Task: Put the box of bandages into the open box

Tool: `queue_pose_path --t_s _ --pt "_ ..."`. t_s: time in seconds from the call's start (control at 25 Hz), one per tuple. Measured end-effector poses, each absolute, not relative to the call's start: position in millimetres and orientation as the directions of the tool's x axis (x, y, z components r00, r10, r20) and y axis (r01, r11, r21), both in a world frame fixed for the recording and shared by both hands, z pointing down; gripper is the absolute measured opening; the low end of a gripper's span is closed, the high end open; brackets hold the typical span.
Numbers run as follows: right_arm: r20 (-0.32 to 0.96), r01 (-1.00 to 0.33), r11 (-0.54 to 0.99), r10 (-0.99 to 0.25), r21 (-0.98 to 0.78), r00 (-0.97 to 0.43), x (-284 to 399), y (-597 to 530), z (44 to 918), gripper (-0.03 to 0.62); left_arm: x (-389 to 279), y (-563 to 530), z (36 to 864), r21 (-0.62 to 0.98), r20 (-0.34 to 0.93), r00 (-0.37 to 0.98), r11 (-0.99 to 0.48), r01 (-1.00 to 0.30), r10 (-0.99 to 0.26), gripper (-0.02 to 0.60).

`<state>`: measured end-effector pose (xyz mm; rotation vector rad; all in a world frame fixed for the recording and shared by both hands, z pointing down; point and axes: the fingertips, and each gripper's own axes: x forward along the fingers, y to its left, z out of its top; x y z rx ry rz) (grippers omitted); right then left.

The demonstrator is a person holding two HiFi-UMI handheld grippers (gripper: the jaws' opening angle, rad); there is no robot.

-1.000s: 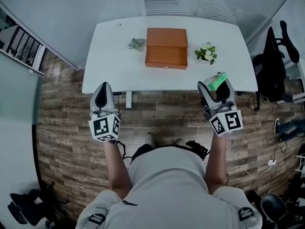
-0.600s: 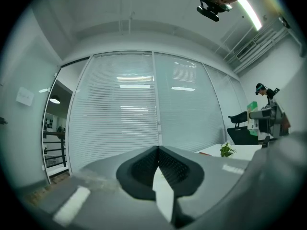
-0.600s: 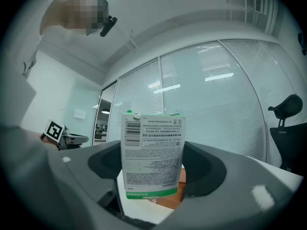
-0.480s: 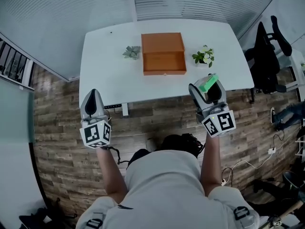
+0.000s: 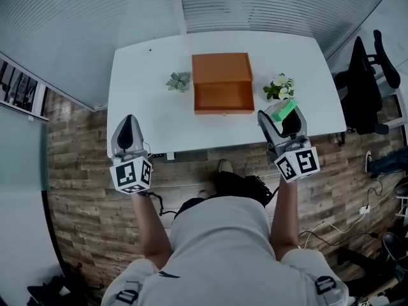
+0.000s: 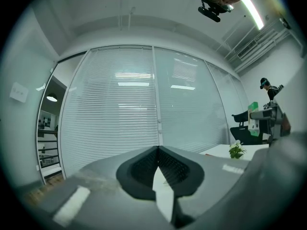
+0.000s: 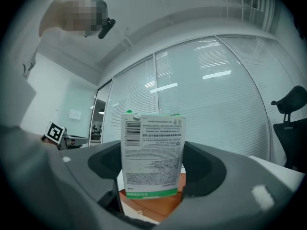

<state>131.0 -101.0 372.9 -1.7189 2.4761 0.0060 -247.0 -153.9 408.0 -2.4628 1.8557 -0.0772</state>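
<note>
1. Your right gripper (image 5: 285, 118) has its jaws clamped on the one box of bandages (image 7: 152, 155). The box stands upright between them, by the near right edge of the table (image 5: 143, 75).
2. Your left gripper (image 5: 130, 125) has its jaws pressed together, with nothing between them. It is by the table's near left corner.
3. One open box (image 5: 222, 95), orange, sits mid-table.
4. Two small plants flank the open box, one on its left (image 5: 179, 80) and one on its right (image 5: 279, 87).

Smooth, matt white table (image 5: 137, 101); matt orange-brown open box (image 5: 222, 67); grained wood-plank floor (image 5: 83, 190); printed card box of bandages (image 7: 152, 157).
</note>
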Motion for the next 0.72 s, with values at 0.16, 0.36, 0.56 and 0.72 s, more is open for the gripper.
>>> queue_pose_path --t_s 0.16,0.36,0.56,0.72 --pt "-0.1 -0.922 0.383 -0.921 -0.051 -0.377 145.5 -141.1 369.2 0.365 -233.2 -180.8 405.2 -0.059 -0.009 0.246 -0.245 -0.968 -0.969 0.006" --pt "-0.084 -0.907 0.418 -0.906 -0.039 -0.414 156.5 -180.1 370.1 0.364 -219.5 -202.6 403.3 -0.059 -0.004 0.217 -0.216 -0.975 -0.976 0.006" --pt "-0.055 -0.89 0.454 -0.891 -0.043 -0.451 156.1 -207.6 382.7 0.364 -215.2 -216.0 406.7 -0.067 0.014 0.189 -0.189 -0.98 -0.982 0.006" --pt "-0.038 -0.883 0.467 -0.884 -0.053 -0.465 157.2 -217.9 392.4 0.364 -209.9 -219.1 410.3 -0.078 0.028 0.184 -0.186 -0.979 -0.982 0.006"
